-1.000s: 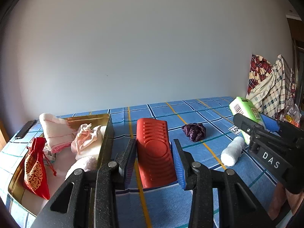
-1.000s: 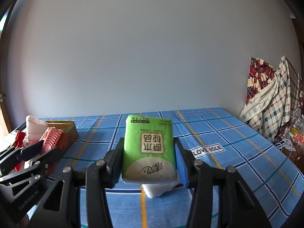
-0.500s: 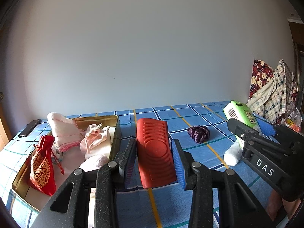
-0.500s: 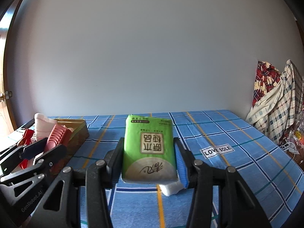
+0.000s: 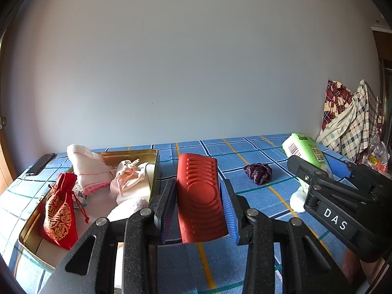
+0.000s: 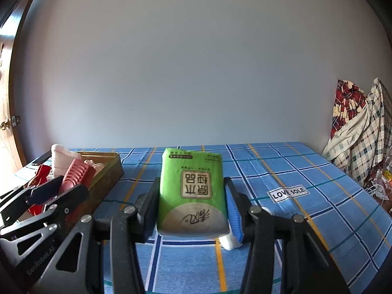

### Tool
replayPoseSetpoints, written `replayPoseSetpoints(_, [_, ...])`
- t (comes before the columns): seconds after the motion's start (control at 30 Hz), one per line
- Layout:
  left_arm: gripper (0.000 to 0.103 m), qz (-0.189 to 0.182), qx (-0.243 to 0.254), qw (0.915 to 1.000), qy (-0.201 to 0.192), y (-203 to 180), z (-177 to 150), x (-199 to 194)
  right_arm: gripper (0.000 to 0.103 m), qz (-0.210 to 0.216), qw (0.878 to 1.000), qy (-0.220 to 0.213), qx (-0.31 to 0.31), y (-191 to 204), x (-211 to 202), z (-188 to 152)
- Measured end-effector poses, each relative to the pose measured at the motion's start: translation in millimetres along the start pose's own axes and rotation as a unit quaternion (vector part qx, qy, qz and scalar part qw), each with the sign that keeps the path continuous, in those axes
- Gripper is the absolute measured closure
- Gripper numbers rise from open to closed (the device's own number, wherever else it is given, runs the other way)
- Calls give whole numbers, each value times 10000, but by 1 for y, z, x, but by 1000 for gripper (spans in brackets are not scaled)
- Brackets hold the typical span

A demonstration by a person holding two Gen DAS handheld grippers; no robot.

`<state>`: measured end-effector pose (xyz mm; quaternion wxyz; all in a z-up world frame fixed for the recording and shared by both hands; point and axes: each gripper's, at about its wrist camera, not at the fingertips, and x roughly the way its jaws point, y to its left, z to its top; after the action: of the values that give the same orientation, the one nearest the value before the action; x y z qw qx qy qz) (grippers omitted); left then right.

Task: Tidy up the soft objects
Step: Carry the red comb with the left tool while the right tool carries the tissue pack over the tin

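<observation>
My left gripper is shut on a red ribbed rubber pad, held above the blue checked cloth just right of the gold tin. The tin holds a red brocade pouch, a white-pink towel and a pale pink cloth bundle. My right gripper is shut on a green tissue pack, seen also in the left wrist view as the green pack. A white roll lies under it. A purple scrunchie rests on the cloth.
A black phone lies at the table's far left corner. A "LOVE SOLE" label is sewn on the cloth. Plaid clothes hang at the right. A wooden door stands at the left, a plain wall behind.
Both grippers keep their holds. The right gripper with the green pack has drifted left, nearer the tin, and the white roll now shows at its lower right.
</observation>
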<state>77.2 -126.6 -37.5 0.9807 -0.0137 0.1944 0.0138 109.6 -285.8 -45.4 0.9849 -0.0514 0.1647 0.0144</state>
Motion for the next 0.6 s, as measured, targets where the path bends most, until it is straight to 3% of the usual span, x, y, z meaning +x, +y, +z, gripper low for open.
replayPoseSetpoints(0.6, [64, 41, -113, 9999, -54, 12, -3, -11, 54, 72, 9999, -11, -115, 17, -2, -1])
